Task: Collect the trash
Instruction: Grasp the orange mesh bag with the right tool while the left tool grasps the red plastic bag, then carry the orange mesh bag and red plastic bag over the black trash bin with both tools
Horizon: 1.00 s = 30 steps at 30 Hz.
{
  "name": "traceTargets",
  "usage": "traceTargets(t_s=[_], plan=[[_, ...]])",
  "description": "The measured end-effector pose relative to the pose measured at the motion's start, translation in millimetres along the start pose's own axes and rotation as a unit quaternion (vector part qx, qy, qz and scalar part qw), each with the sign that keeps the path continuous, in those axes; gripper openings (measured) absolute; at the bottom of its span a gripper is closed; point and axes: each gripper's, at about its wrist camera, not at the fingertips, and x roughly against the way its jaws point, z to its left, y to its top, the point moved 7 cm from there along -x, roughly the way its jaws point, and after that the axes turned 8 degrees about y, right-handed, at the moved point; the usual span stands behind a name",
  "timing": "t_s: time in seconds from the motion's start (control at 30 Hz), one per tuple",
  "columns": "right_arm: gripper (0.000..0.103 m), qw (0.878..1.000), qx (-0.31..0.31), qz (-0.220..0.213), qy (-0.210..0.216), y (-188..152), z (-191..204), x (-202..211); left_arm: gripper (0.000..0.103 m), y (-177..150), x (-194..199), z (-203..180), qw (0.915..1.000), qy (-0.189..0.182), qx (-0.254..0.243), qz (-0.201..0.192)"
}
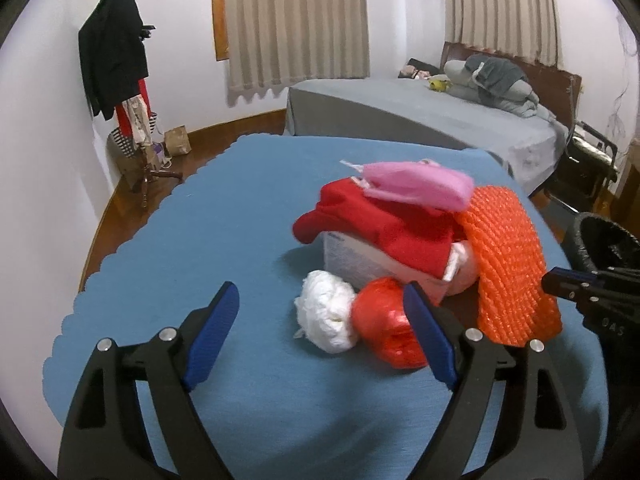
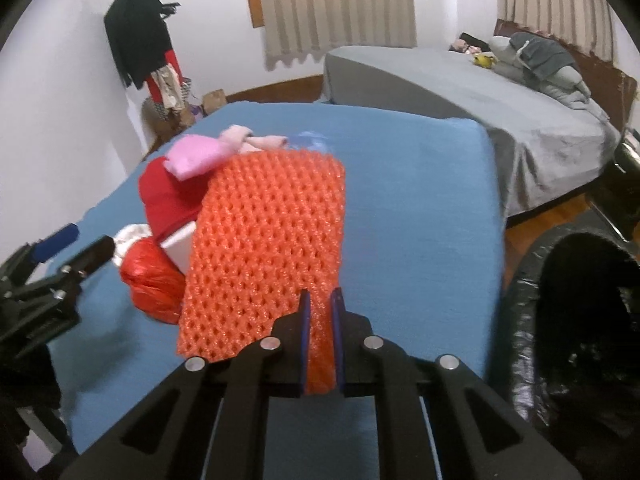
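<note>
- Left wrist view: the left gripper [image 1: 320, 330] hangs over the blue-covered counter [image 1: 192, 240] with its fingers [image 1: 214, 336] spread wide and nothing between them.
- Just beyond them lie a white crumpled wad [image 1: 326, 316] and a red crinkled plastic ball [image 1: 386, 322], touching each other; the right-hand finger partly covers the red ball.
- Behind sits a white box [image 1: 352, 258] draped with a red cloth [image 1: 372, 224], a pink cloth [image 1: 416, 184] on top.
- An orange foam net [image 1: 508, 256] leans on the right of this pile, its long axis running from the pink cloth down toward the camera.
- At the right edge the right gripper [image 1: 560, 284] shows from the side, with the rim of a black-lined bin [image 1: 608, 240] behind it.
- Right wrist view: the right gripper [image 2: 320, 312] has its fingers [image 2: 305, 320] pinched closed on the near edge of the orange foam net [image 2: 272, 240].
- From here the net shows its full open mesh, a broad sheet running lengthwise away from the fingers toward the pink cloth [image 2: 200, 158].
- The bin [image 2: 560, 320] shows far more of its dark mouth here, beside the counter [image 2: 420, 200] on the right.
- The left gripper [image 2: 74, 246] shows at the left edge, near the red ball [image 2: 154, 284].
- Both views take in a grey bed [image 2: 460, 88] and a coat rack [image 1: 120, 60].
</note>
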Motion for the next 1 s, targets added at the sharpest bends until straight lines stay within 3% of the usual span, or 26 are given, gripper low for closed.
traceTargets(t_s=[0.07,0.17,0.23,0.3,0.4,0.5,0.57,0.6,0.7,0.83,0.9,1.0], plan=[[0.010,1.000,-0.004,0.004,-0.004,-4,-6,0,0.082,-1,1,-5,1.0000,-0.007,-0.002,0.000],[0.024,1.000,-0.018,0.003,0.006,-6,-9,1,0.082,-4,0,-13,0.9999,-0.015,-0.008,0.002],[0.046,1.000,-0.025,-0.001,0.009,-3,-12,0,0.075,-6,-1,-19,0.9997,-0.022,-0.012,0.005],[0.048,1.000,-0.029,0.002,0.008,-3,-13,-4,0.070,-8,-1,-25,0.9994,-0.028,-0.019,0.006],[0.057,0.999,-0.039,0.026,-0.002,-9,-19,-21,0.069,-10,1,-31,0.9992,-0.033,-0.024,0.003],[0.059,0.998,-0.048,0.030,0.004,-11,-23,-29,0.069,-10,2,-37,0.9989,-0.039,-0.026,0.001],[0.046,0.999,-0.038,0.032,0.011,-10,-20,-29,0.069,-11,-1,-44,0.9988,-0.042,-0.026,0.005],[0.028,0.998,-0.038,0.034,0.030,-10,-17,-29,0.068,-12,-3,-47,0.9986,-0.044,-0.027,0.007],[0.017,0.998,-0.031,0.032,0.038,-8,-13,-25,0.052,-18,-7,-57,0.9979,-0.053,-0.034,0.016],[0.014,0.998,-0.034,0.015,0.047,-3,-14,-9,0.038,-22,-12,-60,0.9979,-0.050,-0.032,0.026],[0.014,0.998,-0.034,0.003,0.047,1,-16,3,0.025,-22,-13,-56,0.9982,-0.048,-0.024,0.025],[0.014,0.998,-0.033,-0.013,0.050,6,-15,18,0.019,-20,-10,-50,0.9984,-0.050,-0.014,0.024]])
